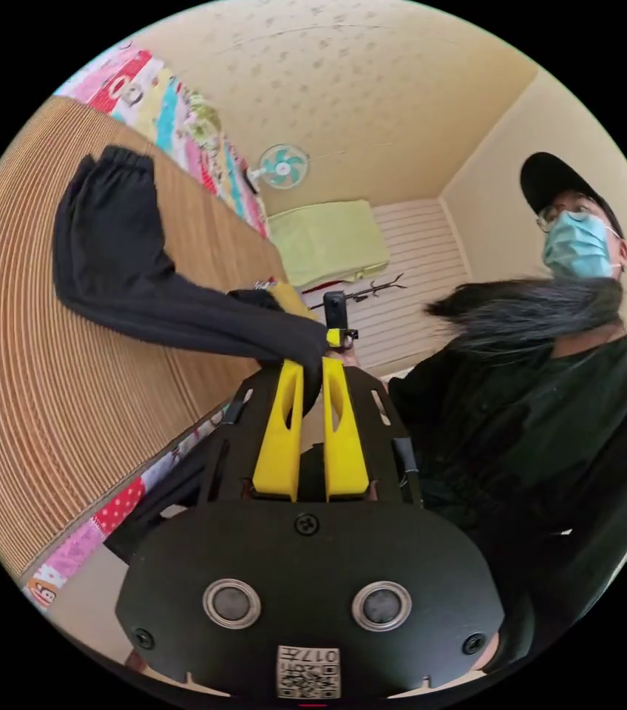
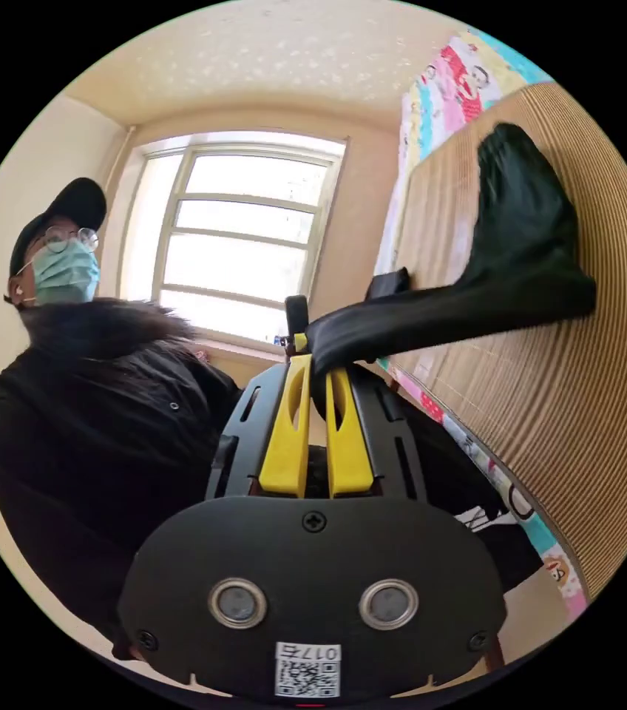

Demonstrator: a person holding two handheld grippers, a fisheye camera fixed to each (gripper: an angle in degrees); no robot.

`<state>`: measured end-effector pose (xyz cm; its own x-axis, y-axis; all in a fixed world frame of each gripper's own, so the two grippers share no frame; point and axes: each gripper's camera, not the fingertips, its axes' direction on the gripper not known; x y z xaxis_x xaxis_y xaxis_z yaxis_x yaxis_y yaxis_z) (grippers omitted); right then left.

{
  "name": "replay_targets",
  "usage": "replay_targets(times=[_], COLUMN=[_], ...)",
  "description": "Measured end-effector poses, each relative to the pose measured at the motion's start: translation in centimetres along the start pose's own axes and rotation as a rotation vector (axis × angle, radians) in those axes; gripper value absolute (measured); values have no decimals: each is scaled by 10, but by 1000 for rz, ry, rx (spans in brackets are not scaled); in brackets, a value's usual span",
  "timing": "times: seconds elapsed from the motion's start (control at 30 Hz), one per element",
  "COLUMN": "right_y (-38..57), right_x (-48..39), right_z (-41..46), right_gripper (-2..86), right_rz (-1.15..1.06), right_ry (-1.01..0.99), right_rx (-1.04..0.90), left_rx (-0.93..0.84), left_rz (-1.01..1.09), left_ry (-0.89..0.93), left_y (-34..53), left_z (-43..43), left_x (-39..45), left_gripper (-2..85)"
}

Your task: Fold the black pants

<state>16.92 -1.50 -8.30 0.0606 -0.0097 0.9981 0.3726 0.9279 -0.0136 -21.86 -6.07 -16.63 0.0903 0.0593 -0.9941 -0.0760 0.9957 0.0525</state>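
Black pants (image 1: 114, 251) stretched over ribbed bamboo mat (image 1: 47, 414) atop patterned quilt (image 1: 180, 118); left gripper (image 1: 312, 370) and right gripper (image 2: 319, 366) each clamped on cloth; window (image 2: 243, 237) behind.

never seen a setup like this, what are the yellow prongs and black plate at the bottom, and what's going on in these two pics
These are two hand-held tools, not a robot arm. A person carries one in each hand, and a fisheye camera rides on each, which is why both pictures look round and tilted.

In the left gripper view, the yellow fingers belong to the left gripper. In the right gripper view you see the right gripper. The black plate is each tool's body.

Both grippers are shut on the black pants, lifting one end while the other end lies on a ribbed bamboo mat laid over a colourful patterned sheet. A wall fan and a window show behind.
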Motion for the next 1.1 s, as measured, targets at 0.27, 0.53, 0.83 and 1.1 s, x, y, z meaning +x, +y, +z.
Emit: replay_targets(times=[0.27, 0.53, 0.83, 1.1], right_y=[-98, -194, -107, 23], right_x=[-256, -178, 8, 149], right_z=[-36, -39, 25, 25], right_gripper=[2, 2, 25, 106], right_rz=[-623, -406, -9, 547], right_ry=[102, 503, 688, 694], right_rx=[47, 42, -94, -172], left_rx=[141, 129, -119, -341], left_rz=[480, 215, -173, -594], left_ry=[-65, -462, -571, -432], left_y=[-121, -198, -98, 22], left_z=[-36, -23, 27, 56], left_x=[202, 117, -56, -177], left_gripper=[51, 50, 59, 136])
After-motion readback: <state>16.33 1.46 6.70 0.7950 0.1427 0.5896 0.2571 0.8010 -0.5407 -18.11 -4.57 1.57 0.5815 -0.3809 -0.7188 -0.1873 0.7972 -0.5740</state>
